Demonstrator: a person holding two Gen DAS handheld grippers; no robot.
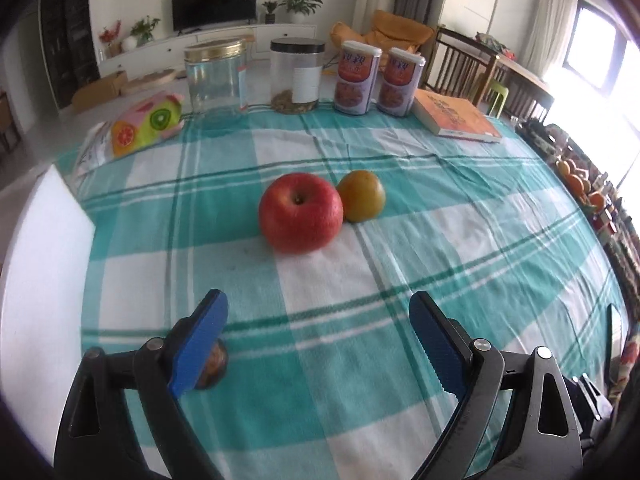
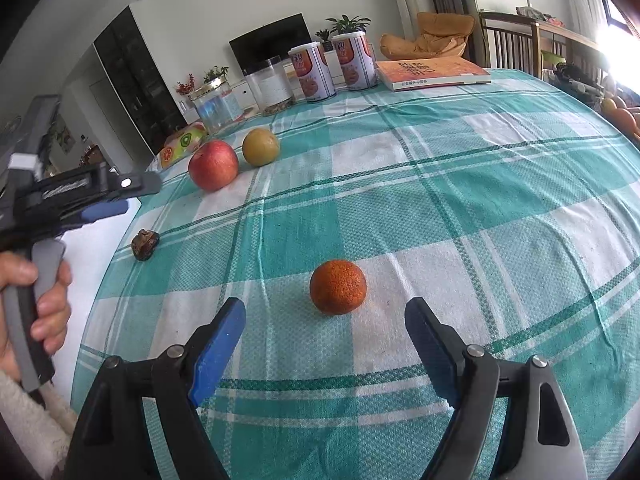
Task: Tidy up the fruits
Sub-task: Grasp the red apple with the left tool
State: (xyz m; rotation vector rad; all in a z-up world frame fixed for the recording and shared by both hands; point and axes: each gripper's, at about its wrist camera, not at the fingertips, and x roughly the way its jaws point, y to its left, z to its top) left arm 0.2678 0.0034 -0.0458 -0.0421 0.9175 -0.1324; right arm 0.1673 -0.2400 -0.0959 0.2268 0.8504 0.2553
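Two wide-open tools, left tool facing touching apple and yellowish fruit, right tool near orange.

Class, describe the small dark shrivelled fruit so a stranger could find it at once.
Start at the checked tablecloth and go to its left edge. Nearer than the red apple, the shrivelled fruit lies alone. Unlike the smooth apple and the round orange, it is small, brown and wrinkled.

Bright window glare blows out the right; fisheye bends the dark edges.
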